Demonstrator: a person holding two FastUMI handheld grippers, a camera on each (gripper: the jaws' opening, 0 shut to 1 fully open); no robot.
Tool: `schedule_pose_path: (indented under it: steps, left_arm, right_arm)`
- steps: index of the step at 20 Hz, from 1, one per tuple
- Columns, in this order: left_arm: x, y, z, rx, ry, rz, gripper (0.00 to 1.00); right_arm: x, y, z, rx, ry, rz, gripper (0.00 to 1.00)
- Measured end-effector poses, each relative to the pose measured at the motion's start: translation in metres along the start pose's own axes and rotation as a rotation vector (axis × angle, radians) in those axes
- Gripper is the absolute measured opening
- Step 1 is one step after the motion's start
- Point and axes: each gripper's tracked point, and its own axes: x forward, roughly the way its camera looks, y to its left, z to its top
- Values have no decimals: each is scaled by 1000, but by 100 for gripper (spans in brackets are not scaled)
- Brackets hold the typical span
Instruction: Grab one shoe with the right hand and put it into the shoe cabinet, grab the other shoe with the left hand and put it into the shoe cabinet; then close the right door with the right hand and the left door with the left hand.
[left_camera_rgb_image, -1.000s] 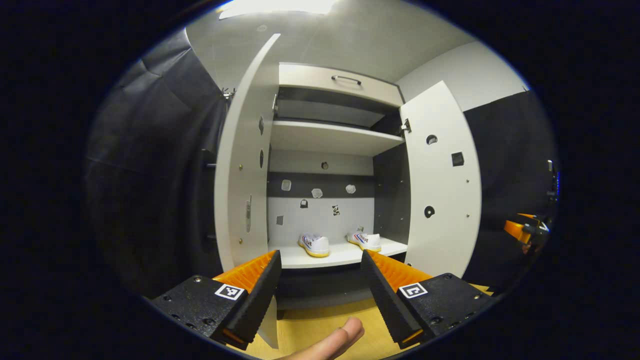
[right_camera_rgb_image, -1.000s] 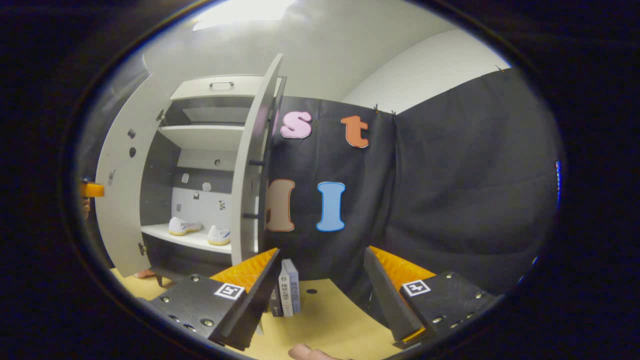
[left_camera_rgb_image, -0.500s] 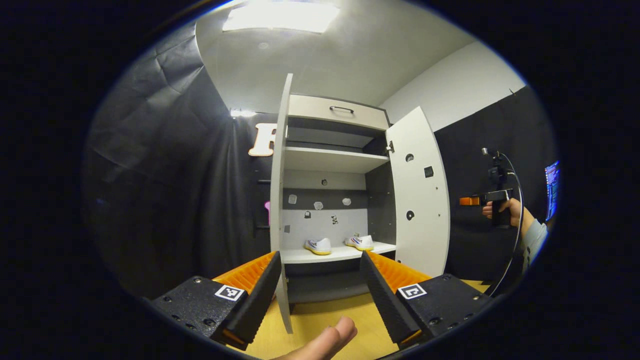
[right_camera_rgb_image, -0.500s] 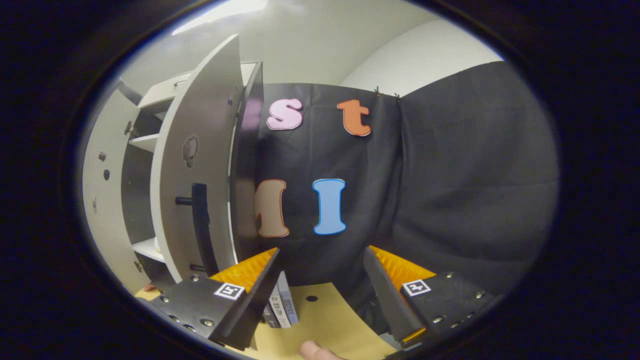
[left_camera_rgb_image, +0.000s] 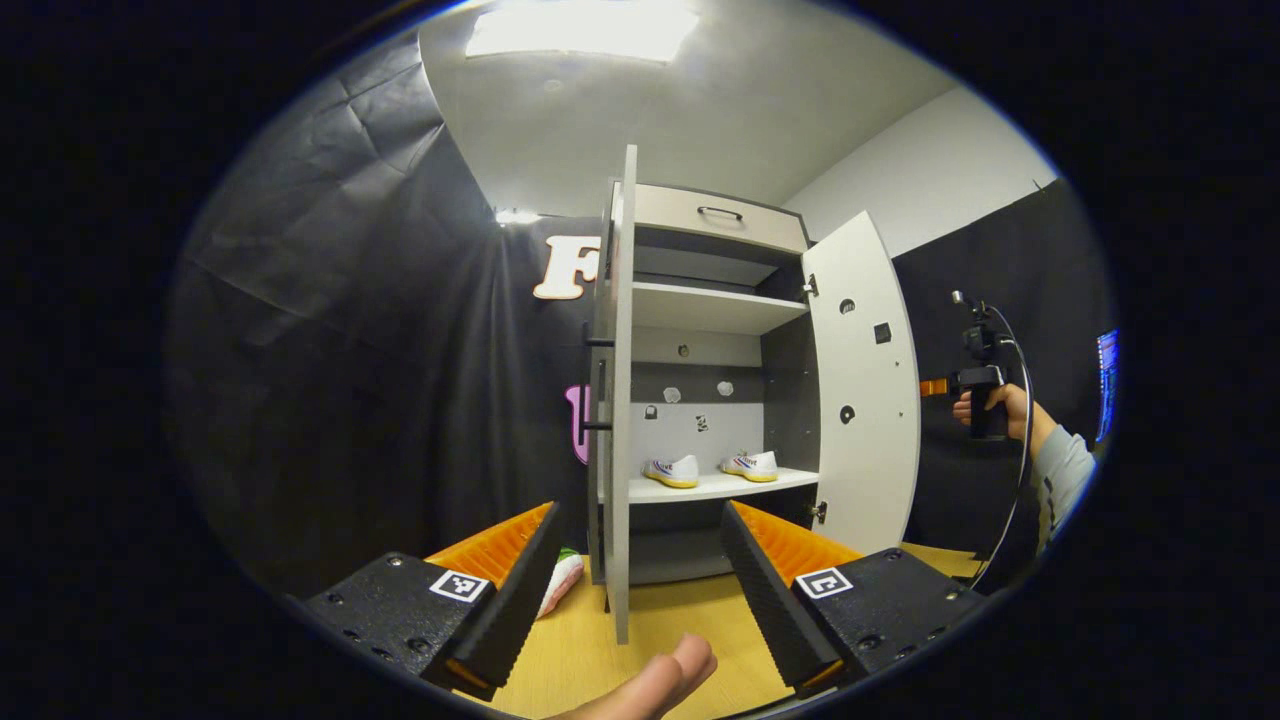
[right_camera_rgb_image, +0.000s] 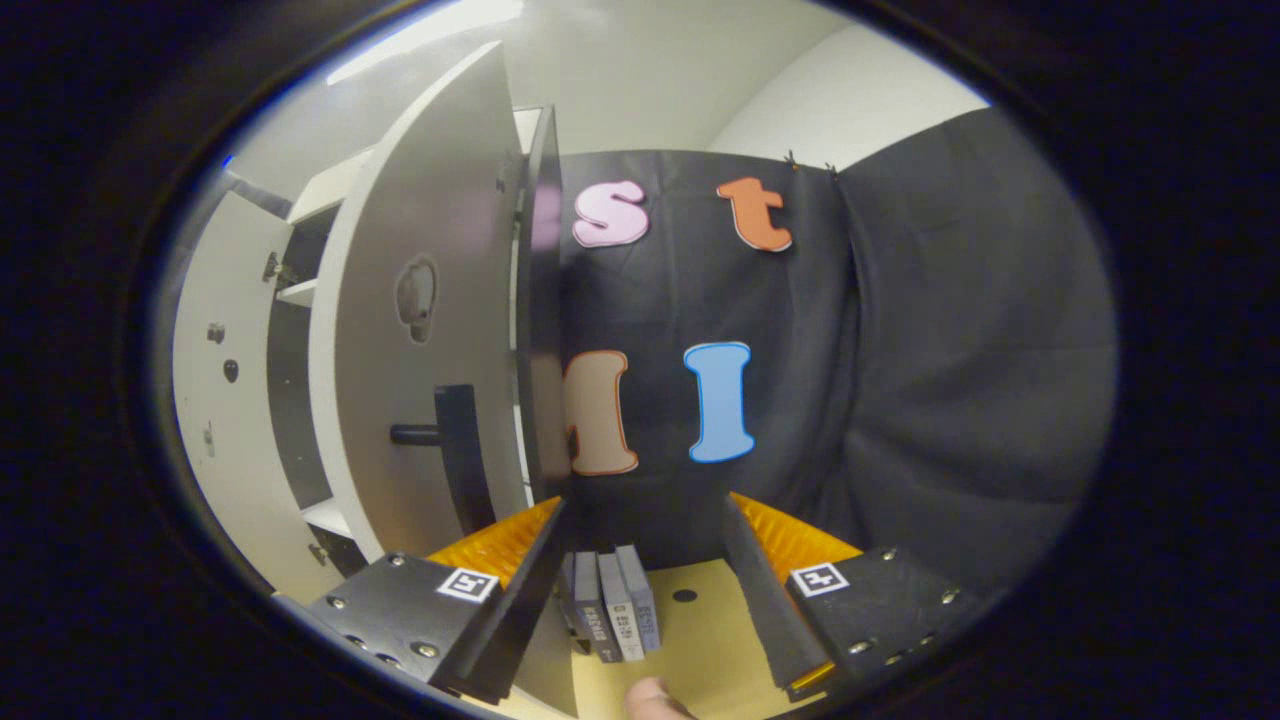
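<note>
In the left gripper view the shoe cabinet (left_camera_rgb_image: 700, 300) stands ahead with both doors swung open. Two white shoes sit side by side on its lower shelf (left_camera_rgb_image: 715, 487): the left shoe (left_camera_rgb_image: 673, 471) and the right shoe (left_camera_rgb_image: 752, 465), a little apart, neither touched by anything. The left door (left_camera_rgb_image: 622, 400) is seen nearly edge-on, its dark handle on the outer face. The right door (left_camera_rgb_image: 865, 390) stands wide, its inner face turned this way. The left gripper (left_camera_rgb_image: 640, 570) is well back from the cabinet with its fingers spread wide and nothing between them; a fingertip (left_camera_rgb_image: 680, 665) of the holding hand shows at the bottom. Far to the right, beyond the right door, a hand (left_camera_rgb_image: 990, 410) in a grey sleeve holds the other gripper up near that door's outer side.

In the right gripper view the right door (right_camera_rgb_image: 420, 330) is close on the left, its outer face and dark handle (right_camera_rgb_image: 455, 455) just beside the right gripper (right_camera_rgb_image: 640, 560). That gripper's fingers are wide apart and hold nothing; whether the left finger touches the door cannot be told. A few books (right_camera_rgb_image: 615, 610) stand on the yellow floor (right_camera_rgb_image: 700, 640) between the fingers, farther off
</note>
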Motion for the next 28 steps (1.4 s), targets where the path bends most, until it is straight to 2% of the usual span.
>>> schedule_pose_path:
  steps: [1,2,3,4,7,9,11,13,15,17,19,21,23,24,28]
  left_arm:
    - [0,4,-1,-1,4,7,96]
    - [1,7,-3,0,7,12,96]
    - [0,9,-4,-2,8,14,96]
    - [1,10,-6,-5,13,18,96]
    - [3,15,-15,-15,33,41,95]
    - [5,22,-16,-13,45,52,96]
    - [8,32,-13,-11,38,72,96]
    - [11,39,-12,-13,41,86,96]
    - [15,47,-14,-21,51,97,96]
    - [20,55,-16,-29,70,101,95]
    - [29,61,-17,-26,85,99,96]
    - [36,72,-19,-28,103,111,95]
    - [44,83,-22,-42,127,120,95]
    - [49,88,-24,-49,141,120,95]
    - [71,107,-28,-80,158,100,93]
  right_arm:
    - [-2,1,-2,-11,6,-11,88]
    - [-2,8,0,-13,-11,-2,92]
    - [-3,15,0,-7,-13,10,88]
    - [-4,23,-2,12,-11,25,91]
    - [-8,47,-6,47,-6,82,91]
    - [-9,68,-8,63,-7,121,88]
    - [-6,92,-12,92,-2,161,91]
    - [-1,107,-17,114,7,150,88]
    - [1,129,-18,115,1,156,92]
    - [5,155,-22,114,3,178,88]
    - [4,185,-29,136,17,215,92]
    - [-1,181,-26,108,-17,147,96]
    - [-6,165,-20,57,-72,88,94]
    - [-13,164,-22,42,-84,91,96]
    - [-38,170,-34,79,-79,141,96]
